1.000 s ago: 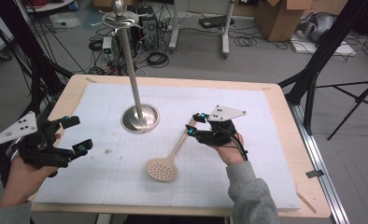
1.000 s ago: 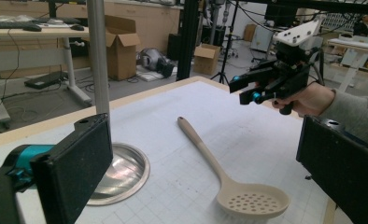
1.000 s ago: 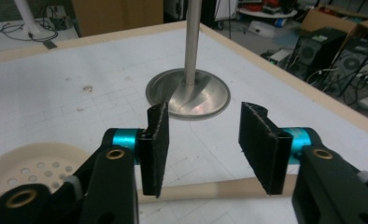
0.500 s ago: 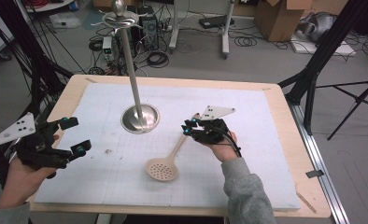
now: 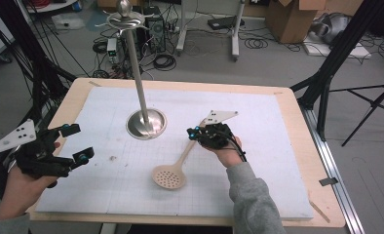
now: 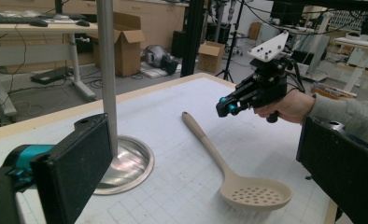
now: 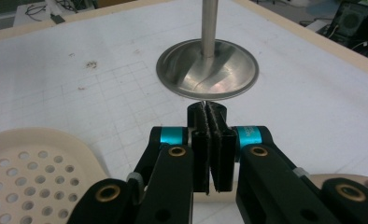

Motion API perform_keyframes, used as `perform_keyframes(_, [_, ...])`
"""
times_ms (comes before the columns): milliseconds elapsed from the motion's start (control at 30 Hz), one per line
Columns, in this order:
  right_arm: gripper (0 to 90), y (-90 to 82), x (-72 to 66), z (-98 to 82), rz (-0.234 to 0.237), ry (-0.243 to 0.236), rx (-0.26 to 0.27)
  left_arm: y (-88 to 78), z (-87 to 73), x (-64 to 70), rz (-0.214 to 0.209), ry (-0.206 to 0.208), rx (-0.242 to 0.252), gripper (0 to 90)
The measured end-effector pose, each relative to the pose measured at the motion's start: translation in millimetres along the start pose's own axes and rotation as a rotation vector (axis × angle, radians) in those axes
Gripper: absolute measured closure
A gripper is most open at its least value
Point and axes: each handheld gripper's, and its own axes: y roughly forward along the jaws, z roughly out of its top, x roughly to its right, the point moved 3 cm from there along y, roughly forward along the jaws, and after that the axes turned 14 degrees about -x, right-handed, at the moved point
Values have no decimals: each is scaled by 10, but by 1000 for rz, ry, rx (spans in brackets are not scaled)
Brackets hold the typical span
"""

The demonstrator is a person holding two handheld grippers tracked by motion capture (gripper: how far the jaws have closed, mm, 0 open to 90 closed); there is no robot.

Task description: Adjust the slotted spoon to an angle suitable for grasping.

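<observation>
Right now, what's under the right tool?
The beige spoon handle crosses the mat beneath the shut right tool. The stretch directly below its body is covered.

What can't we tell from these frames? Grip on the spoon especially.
- Right claw: pads meet, jaws have just been closing; right gripper view hides whether the slotted spoon handle is pinched, claw body covers it.
- High view: contact at the handle tip is too small to judge.
- Spoon bowl in the right gripper view: cut off by the left edge.
- Stand top: cut off by the upper edge in both gripper views.
- Left claw: open, nothing between jaws.
</observation>
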Motion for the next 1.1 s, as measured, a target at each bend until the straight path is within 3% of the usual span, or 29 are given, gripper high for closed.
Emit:
perform_keyframes(233, [892,205,-28,-8,45,-2,-59,-9,-10,0,9,5,-6,41])
perform_keyframes(500, [892,366,-91,-31,43,-43,-104,-43,-23,-7,16,-5,0,41])
perform_keyframes(867, [893,562,-129,-85,73,-45,-153,-36,-49,-19,20,-9,-9,41])
perform_keyframes(933, [893,608,-161,-97,85,-38,-171,-30,-55,-24,43,3,-21,41])
perform_keyframes(1100, [893,643,-208,-90,82,-54,-184,-41,-53,-23,42,0,-15,41])
